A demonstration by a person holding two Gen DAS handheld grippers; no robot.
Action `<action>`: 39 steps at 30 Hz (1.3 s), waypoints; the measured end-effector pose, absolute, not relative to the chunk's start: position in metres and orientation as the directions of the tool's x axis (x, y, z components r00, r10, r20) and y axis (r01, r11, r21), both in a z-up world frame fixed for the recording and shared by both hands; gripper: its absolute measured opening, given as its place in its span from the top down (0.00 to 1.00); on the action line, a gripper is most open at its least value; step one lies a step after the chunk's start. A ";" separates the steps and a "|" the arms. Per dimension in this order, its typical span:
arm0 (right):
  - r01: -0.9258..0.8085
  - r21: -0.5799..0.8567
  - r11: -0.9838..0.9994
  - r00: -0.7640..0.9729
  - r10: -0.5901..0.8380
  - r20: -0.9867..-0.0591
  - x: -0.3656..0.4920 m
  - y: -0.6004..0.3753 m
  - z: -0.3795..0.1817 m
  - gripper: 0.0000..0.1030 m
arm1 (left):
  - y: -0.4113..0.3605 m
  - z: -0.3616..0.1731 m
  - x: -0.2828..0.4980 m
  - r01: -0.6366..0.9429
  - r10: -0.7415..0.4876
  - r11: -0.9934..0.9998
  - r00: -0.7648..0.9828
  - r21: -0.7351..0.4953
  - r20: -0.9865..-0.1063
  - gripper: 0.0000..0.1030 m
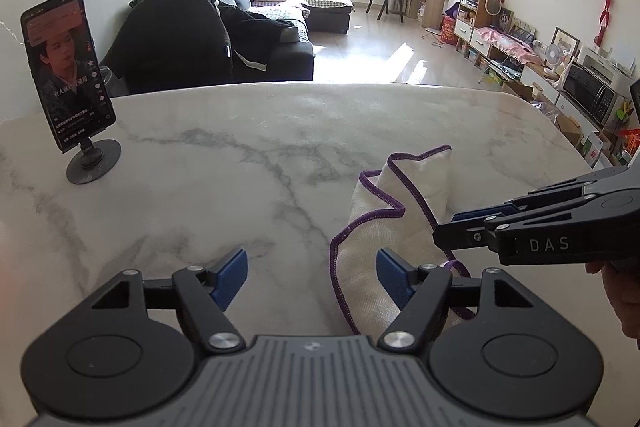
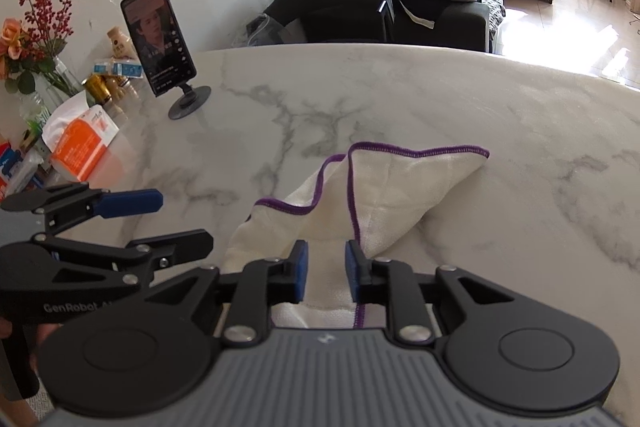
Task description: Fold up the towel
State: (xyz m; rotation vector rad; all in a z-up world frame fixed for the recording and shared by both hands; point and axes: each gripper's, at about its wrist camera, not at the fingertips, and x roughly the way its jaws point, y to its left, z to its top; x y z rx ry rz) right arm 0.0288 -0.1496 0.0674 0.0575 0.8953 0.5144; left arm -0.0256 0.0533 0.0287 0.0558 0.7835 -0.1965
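Note:
A white towel (image 1: 400, 195) with purple stitched edging lies crumpled and partly folded on the marble table (image 1: 200, 167), right of centre. My left gripper (image 1: 312, 279) is open wide just above the table; its right pad hangs over the towel's near left edge and nothing is pinched. The right gripper (image 1: 448, 227) reaches in from the right over the towel. In the right wrist view, the right gripper (image 2: 326, 267) stands over the towel (image 2: 400, 187) with a narrow gap between its pads, which are not pressing the cloth. The left gripper (image 2: 176, 219) is open at the left.
A phone on a round stand (image 1: 68, 67) stands at the table's far left, also seen as the phone (image 2: 160, 39). An orange packet (image 2: 80, 147), bottles and a vase of flowers (image 2: 36, 39) crowd the left end. A dark sofa (image 1: 192, 39) sits beyond the table's far edge.

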 end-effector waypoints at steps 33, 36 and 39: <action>-0.418 0.274 0.866 0.493 0.470 -0.733 0.002 -0.172 0.070 0.76 | 0.039 0.019 0.014 0.397 -0.315 0.916 0.631 -0.055 -0.709 0.45; -0.445 0.271 0.854 0.485 0.484 -0.729 -0.003 -0.170 0.073 0.76 | 0.035 0.012 0.021 0.406 -0.319 0.912 0.612 -0.058 -0.724 0.54; -0.469 0.268 0.842 0.474 0.496 -0.727 -0.007 -0.165 0.074 0.76 | 0.034 0.006 0.027 0.400 -0.321 0.914 0.602 -0.072 -0.731 0.65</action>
